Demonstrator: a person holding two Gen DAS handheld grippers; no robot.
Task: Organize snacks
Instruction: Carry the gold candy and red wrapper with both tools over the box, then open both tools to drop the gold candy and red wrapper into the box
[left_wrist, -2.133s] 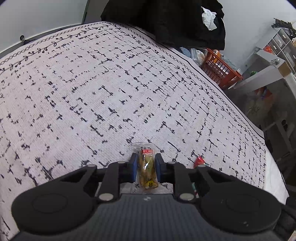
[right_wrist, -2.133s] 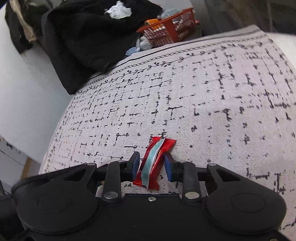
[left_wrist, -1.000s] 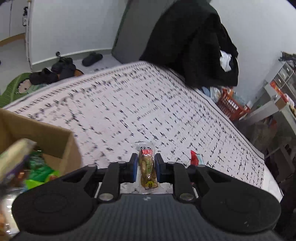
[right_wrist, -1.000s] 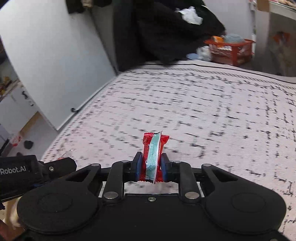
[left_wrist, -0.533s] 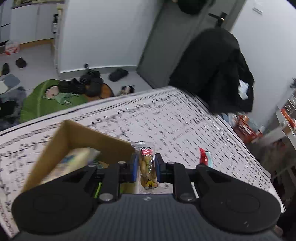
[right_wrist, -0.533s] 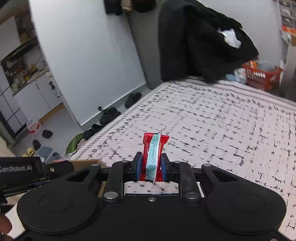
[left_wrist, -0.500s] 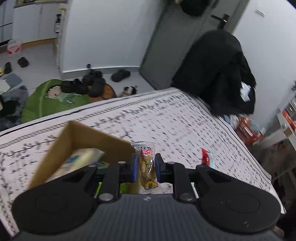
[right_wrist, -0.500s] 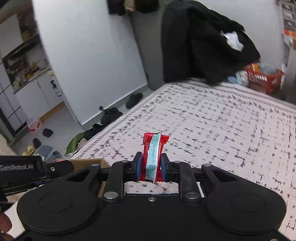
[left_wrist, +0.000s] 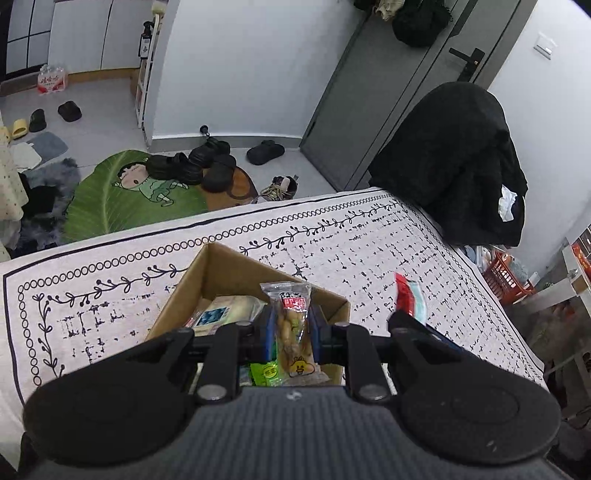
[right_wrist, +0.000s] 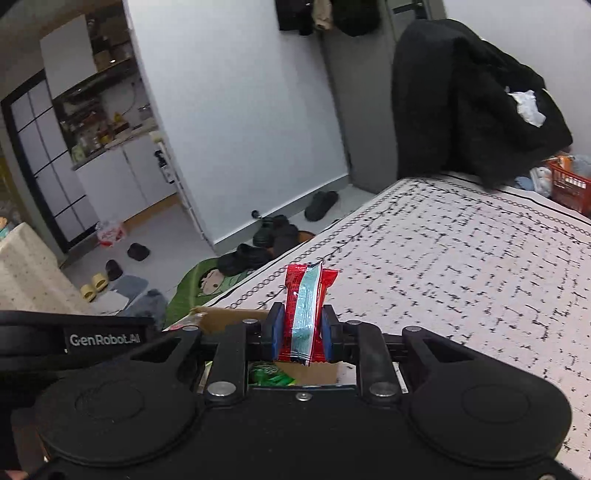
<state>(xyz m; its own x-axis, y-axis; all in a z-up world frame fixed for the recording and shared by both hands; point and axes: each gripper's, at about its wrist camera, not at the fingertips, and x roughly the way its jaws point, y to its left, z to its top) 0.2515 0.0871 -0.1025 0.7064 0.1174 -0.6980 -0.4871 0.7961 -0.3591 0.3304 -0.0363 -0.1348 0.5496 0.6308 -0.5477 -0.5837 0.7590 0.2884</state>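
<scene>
My left gripper (left_wrist: 291, 334) is shut on a clear packet of yellow-brown snacks (left_wrist: 292, 325) and holds it above an open cardboard box (left_wrist: 221, 267) that has several snack packs inside. My right gripper (right_wrist: 301, 332) is shut on a red and pale-blue snack packet (right_wrist: 306, 310), held upright over the box's edge (right_wrist: 229, 315). That red packet (left_wrist: 409, 297) also shows in the left wrist view, just right of the box. The left gripper's body (right_wrist: 74, 338) shows at the left of the right wrist view.
The box stands on a table with a white black-patterned cloth (left_wrist: 388, 251). A black coat hangs over a chair (left_wrist: 458, 158) at the far right corner. An orange basket (left_wrist: 504, 275) sits beyond the right edge. Shoes and a green mat (left_wrist: 122, 195) lie on the floor.
Both grippers have lifted their packets off the cloth and carried them left to the cardboard box. The box has come into full view under the left gripper.
</scene>
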